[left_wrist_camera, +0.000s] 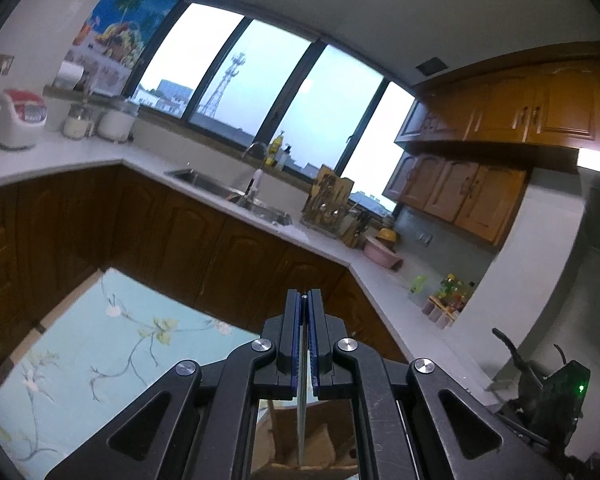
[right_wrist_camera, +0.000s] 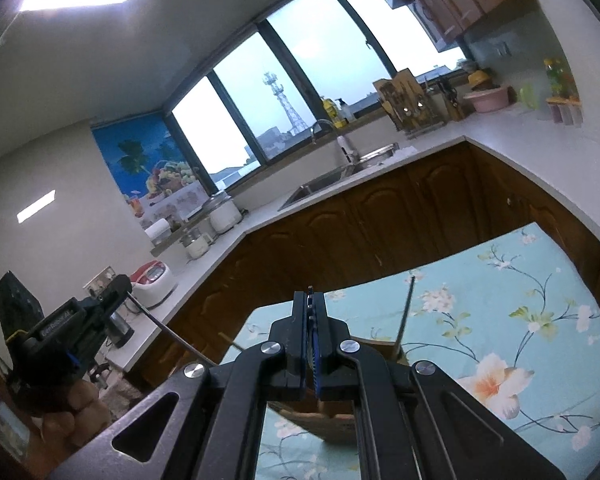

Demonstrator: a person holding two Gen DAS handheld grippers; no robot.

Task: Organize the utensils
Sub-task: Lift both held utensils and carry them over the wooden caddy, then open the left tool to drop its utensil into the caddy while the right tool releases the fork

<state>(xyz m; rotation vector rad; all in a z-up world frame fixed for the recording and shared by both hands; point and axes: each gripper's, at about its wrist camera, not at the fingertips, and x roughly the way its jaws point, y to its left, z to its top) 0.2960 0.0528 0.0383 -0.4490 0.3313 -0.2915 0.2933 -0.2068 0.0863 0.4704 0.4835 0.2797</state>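
Both hand-held grippers (left_wrist_camera: 305,300) (right_wrist_camera: 310,294) tilt upward, jaws closed, above the floral table (left_wrist_camera: 80,360).

Both cameras sit just behind their own fingers, raised above the floral cloth (left_wrist_camera: 100,360) and tilted up toward the window (left_wrist_camera: 260,92). The left view rolls one way, the right view the other. Both share the sink (right_wrist_camera: 332,176), the window (right_wrist_camera: 284,92) and the cloth (right_wrist_camera: 520,320). The right view catches the left hand-held gripper (right_wrist_camera: 116,292) close by.
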